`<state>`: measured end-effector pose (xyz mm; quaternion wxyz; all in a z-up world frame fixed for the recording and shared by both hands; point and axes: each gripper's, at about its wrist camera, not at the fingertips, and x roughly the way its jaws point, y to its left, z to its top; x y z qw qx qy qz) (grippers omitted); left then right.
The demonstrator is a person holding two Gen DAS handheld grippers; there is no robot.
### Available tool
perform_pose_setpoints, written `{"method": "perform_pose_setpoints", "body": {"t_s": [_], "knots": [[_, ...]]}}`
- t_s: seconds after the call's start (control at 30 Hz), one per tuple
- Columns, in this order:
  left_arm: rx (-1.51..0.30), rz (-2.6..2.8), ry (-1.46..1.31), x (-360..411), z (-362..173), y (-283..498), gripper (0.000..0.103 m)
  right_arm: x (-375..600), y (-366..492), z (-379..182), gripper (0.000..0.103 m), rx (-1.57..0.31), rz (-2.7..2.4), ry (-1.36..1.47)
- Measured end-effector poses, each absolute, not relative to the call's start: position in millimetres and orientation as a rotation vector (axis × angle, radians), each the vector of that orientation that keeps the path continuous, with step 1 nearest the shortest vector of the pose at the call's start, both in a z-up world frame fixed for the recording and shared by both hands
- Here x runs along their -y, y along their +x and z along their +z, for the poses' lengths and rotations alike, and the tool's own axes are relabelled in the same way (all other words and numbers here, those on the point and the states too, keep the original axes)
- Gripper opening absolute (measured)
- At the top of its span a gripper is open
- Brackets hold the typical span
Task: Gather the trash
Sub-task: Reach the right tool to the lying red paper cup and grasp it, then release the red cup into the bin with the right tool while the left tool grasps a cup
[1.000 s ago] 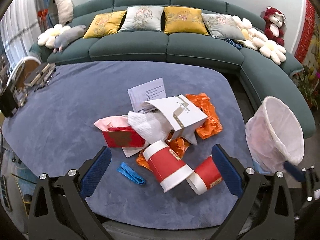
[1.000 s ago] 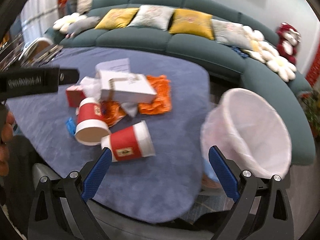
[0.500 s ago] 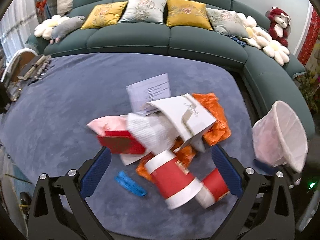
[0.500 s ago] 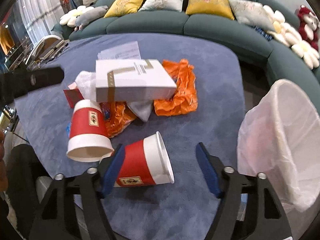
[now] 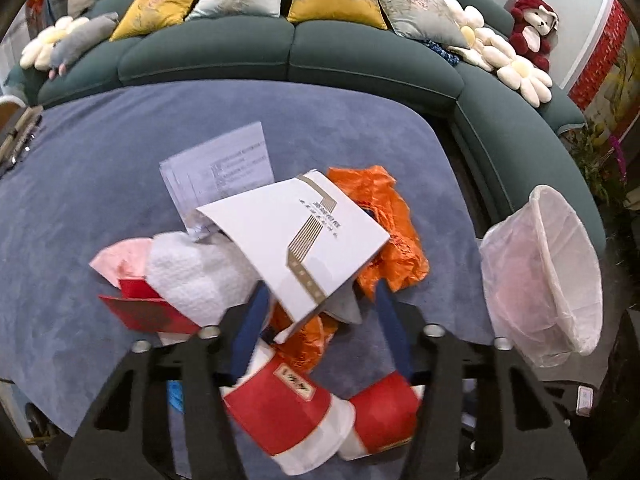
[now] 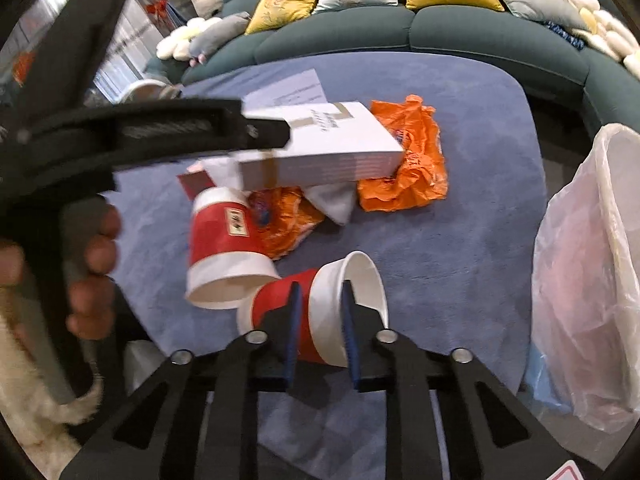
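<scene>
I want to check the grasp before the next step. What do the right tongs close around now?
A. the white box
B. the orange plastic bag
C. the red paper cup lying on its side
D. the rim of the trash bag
C: in the right wrist view the right tongs stand on both sides of the white rim band of the lying red paper cup, while the white box is at the left tongs.

Both wrist cameras look down, close, toward the sofa point(image 5: 320, 52); both share the white box point(image 5: 304, 236) before it.
</scene>
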<state>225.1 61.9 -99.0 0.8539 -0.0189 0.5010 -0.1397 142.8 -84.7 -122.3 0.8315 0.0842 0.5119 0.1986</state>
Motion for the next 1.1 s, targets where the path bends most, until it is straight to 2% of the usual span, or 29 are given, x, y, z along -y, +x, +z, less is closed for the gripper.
{"method": "perform_pose_setpoints", "body": {"t_s": [0.13, 0.33, 0.67, 0.9, 0.97, 1.0, 1.03, 1.1], "knots": [[-1.078, -0.316, -0.05, -60, -102, 224, 0.007, 84, 134, -115, 0.01, -1.078, 0.448, 0.203], [-1.062, -0.33, -0.085, -59, -93, 213, 0.001, 82, 118, -95, 0.004, -1.048, 0.45, 0.204], [-1.002, -0.368, -0.081, -48, -60, 181, 0.0, 122, 102, -51, 0.004, -0.931, 0.317, 0.232], [-1.025, -0.352, -0.11, -46, -62, 164, 0.002, 154, 95, -38, 0.004, -0.881, 0.209, 0.261], [-1.04, -0.324, -0.123, -51, -71, 161, 0.012, 159, 93, -39, 0.004, -0.88, 0.191, 0.269], [-1.045, -0.313, -0.127, -54, -74, 159, 0.025, 160, 92, -38, 0.004, -0.88, 0.185, 0.273], [-1.046, -0.299, -0.135, -57, -78, 158, 0.032, 163, 92, -39, 0.004, -0.881, 0.178, 0.28], [-1.033, -0.282, -0.156, -64, -82, 159, 0.033, 166, 92, -42, 0.004, -0.885, 0.169, 0.29]]}}
